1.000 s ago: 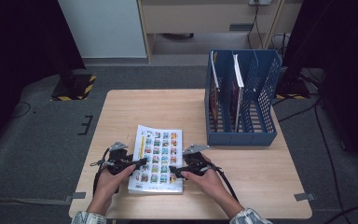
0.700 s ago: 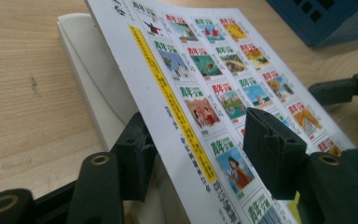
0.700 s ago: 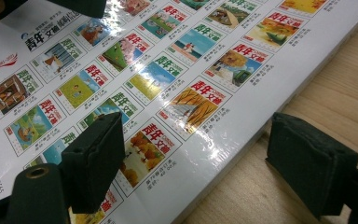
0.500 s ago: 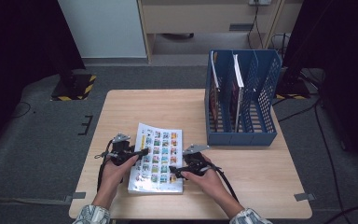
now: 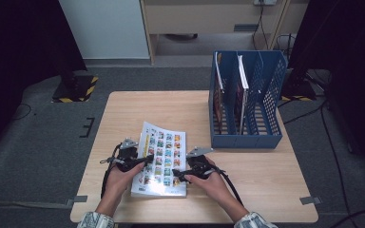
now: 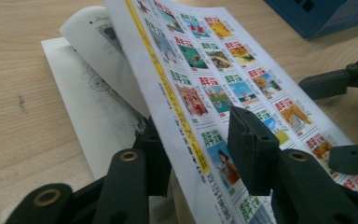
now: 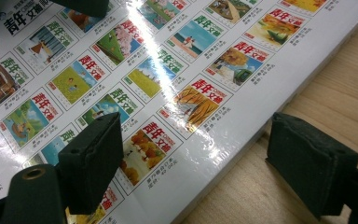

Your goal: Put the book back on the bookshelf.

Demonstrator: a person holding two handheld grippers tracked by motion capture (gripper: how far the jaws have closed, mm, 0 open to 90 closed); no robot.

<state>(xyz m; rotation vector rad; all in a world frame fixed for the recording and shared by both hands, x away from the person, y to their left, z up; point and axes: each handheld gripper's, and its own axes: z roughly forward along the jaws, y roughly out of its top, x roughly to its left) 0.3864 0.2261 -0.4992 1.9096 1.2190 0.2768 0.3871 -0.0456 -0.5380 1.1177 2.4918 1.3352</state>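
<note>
Magazine: a glossy issue [image 5: 160,161] printed with a grid of small cover pictures, lying near the front edge of the table [image 5: 266,166] between the two hands; its cover is raised along the left side, with pale inner pages showing beneath in the left gripper view
Left gripper: [image 5: 145,160] set at the magazine's left edge, one jaw under the lifted cover and one above it, seemingly to peel the cover up; the jaws bracket the sheet, but whether they actually pinch it cannot be told
Right gripper: [image 5: 178,176] jaws apart, astride the magazine's right edge near its lower corner, one over the printed cover and the other over bare wood; likely placed to steady the issue or take that edge
File rack: a blue slotted holder [image 5: 245,102] at the table's far right, well apart from the magazine, with two thin volumes standing in its left compartments and the right one seemingly free
Obstructions: nothing lies between magazine and rack; each gripper's cable trails back toward the person
Surroundings: grey floor, pale cabinet beyond the table
</note>
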